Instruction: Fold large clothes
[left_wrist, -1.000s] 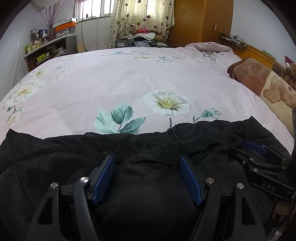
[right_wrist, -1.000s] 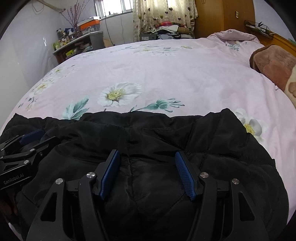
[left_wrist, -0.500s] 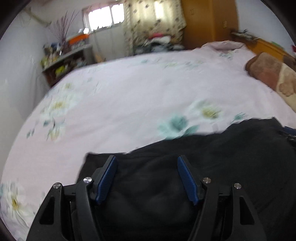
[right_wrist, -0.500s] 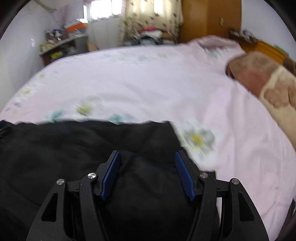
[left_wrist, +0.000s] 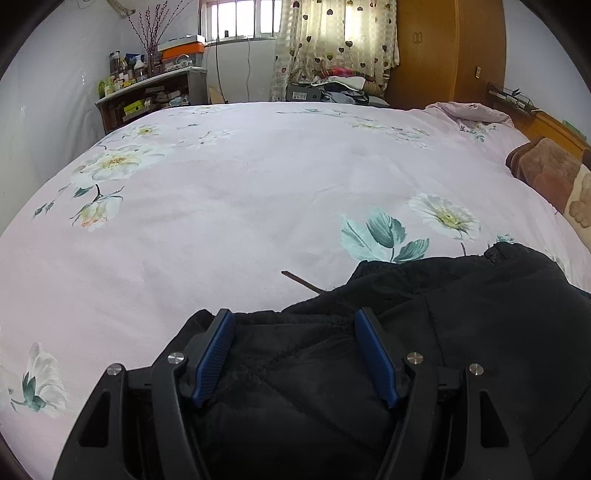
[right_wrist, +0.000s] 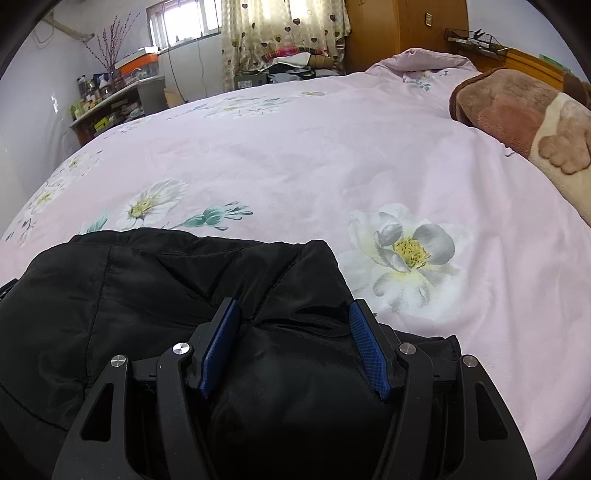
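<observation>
A black padded jacket (left_wrist: 461, 332) lies bunched on the near part of a pink flowered bed cover (left_wrist: 240, 206). My left gripper (left_wrist: 295, 347) is open, its blue pads over the jacket's left end. In the right wrist view the jacket (right_wrist: 147, 295) fills the lower left. My right gripper (right_wrist: 291, 339) is open over the jacket's right end, with fabric folds between its fingers. A thin dark strap (left_wrist: 301, 282) sticks out from under the jacket onto the cover.
A brown plush blanket (right_wrist: 517, 118) lies at the bed's right side. A cluttered shelf (left_wrist: 147, 92) stands at the far left, a wooden wardrobe (left_wrist: 443, 51) and a curtain behind the bed. The pink cover (right_wrist: 295, 147) stretches far ahead.
The two grippers have moved apart: the left one to the jacket's left end, the right one to its right end. Neither gripper shows in the other's view now.
</observation>
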